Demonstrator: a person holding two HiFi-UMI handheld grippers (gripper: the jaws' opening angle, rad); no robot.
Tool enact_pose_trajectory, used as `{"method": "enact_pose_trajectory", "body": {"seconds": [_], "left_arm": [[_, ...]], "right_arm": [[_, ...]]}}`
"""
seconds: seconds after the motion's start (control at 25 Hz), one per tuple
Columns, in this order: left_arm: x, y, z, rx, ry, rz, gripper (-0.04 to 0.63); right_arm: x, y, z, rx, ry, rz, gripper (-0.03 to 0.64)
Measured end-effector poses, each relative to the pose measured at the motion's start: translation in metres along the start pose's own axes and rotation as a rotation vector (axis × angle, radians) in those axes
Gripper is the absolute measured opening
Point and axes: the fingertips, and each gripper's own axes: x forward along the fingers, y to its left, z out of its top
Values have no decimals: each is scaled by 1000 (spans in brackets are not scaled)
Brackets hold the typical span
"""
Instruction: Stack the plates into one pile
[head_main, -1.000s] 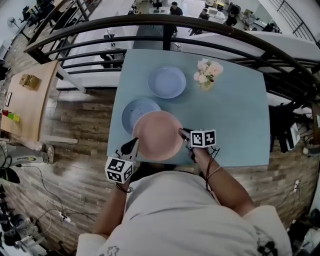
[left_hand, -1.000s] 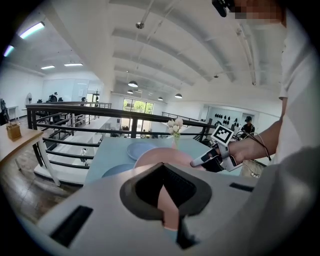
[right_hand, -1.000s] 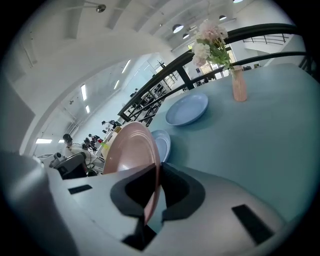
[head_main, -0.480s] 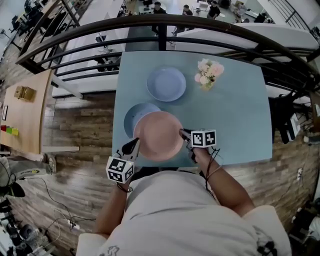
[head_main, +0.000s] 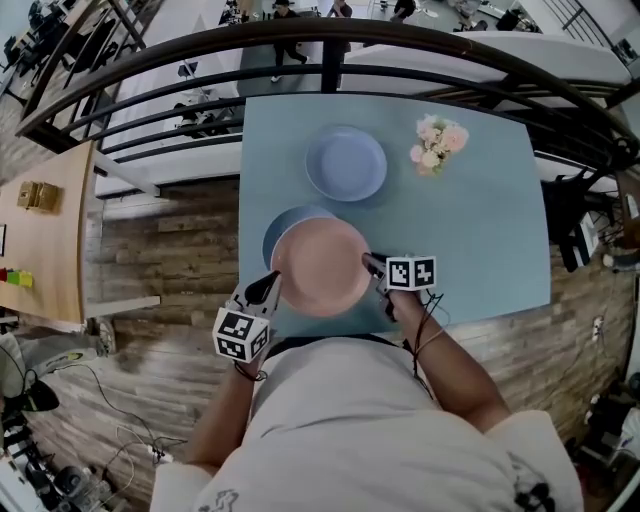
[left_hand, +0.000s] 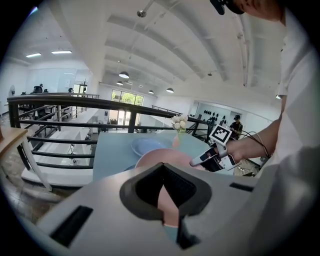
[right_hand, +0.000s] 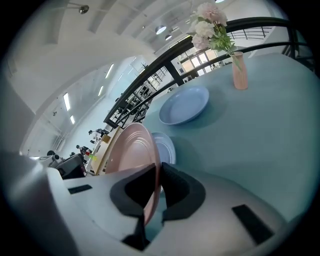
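A pink plate hangs tilted over the near left part of the pale blue table. My left gripper is shut on its near-left rim and my right gripper is shut on its right rim. The right gripper view shows the pink plate edge-on between the right gripper's pads. Under it lies a small blue plate, mostly covered. A larger blue plate sits farther back, apart from both.
A pink vase of flowers stands at the table's back right. A dark curved railing runs behind the table's far edge. Wooden floor lies to the left, along with a wooden desk.
Both grippers have carried the pink plate a little away from me and lower. It now covers more of the small blue plate.
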Motion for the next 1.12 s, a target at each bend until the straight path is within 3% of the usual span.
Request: {"method": "enact_pose_trajectory", "body": {"seconds": [0.24, 1.12], "left_arm": [[1, 22, -10, -16, 25, -27, 5], [14, 61, -22, -45, 82, -73, 5]], "right_arm": [[21, -1, -4, 55, 7, -35, 37], [66, -11, 2, 110, 36, -106, 51]]}}
